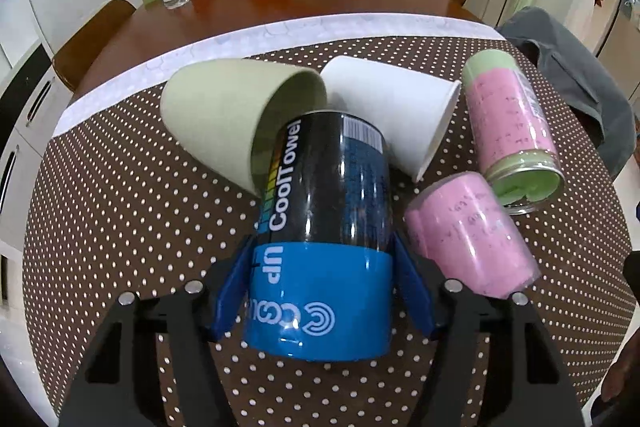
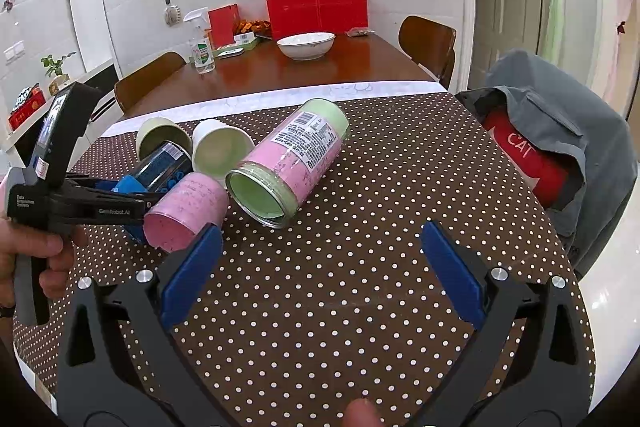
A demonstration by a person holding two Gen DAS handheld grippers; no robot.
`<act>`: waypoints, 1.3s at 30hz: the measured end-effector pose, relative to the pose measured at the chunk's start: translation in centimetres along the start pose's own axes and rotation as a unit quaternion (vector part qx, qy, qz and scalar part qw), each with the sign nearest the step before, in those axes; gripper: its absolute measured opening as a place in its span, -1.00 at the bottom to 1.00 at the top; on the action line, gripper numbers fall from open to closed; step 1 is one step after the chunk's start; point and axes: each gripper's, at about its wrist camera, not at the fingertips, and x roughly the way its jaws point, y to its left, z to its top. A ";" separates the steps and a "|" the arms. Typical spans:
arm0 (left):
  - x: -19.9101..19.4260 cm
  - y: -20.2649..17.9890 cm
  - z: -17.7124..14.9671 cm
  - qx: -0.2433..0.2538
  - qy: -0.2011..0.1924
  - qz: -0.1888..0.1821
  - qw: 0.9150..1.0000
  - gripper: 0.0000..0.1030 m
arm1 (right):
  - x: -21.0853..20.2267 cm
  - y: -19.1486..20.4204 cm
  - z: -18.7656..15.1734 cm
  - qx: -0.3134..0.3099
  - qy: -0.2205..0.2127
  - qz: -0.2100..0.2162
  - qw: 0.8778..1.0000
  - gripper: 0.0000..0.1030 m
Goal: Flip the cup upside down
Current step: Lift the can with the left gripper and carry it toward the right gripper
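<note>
On the polka-dot table, the left gripper has its jaws clenched on the blue band of a black-and-blue "CoolTowel" cup, which lies tilted on its side among the clutter, its far end poking into the mouth of a pale green cup. Just right of that lies a white cup, and nearer on the right a pink cup and a pink-and-green canister, all on their sides. The right gripper hangs over bare cloth with its jaws released and nothing between them. The step in hand looks like the pickup of the black-and-blue cup. The next move probably calls for lifting it clear of the green cup, then rolling the wrist so its mouth faces down before setting it on open cloth without knocking the neighbours.
</note>
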 end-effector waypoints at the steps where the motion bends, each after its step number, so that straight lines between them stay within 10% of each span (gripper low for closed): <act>1: -0.2 0.0 -0.3 -0.001 -0.002 -0.002 1.000 0.29 | -0.2 0.0 -0.1 0.000 0.000 -0.001 1.000 0.90; 20: -8.6 0.7 -9.2 -0.033 -0.075 -0.025 0.996 0.27 | -7.3 1.0 -2.4 -0.006 -0.039 -0.005 0.999 0.90; 39: -12.6 -7.3 -16.1 0.005 -0.126 -0.038 0.991 0.27 | -12.5 0.0 -4.6 0.000 -0.072 -0.004 0.997 0.90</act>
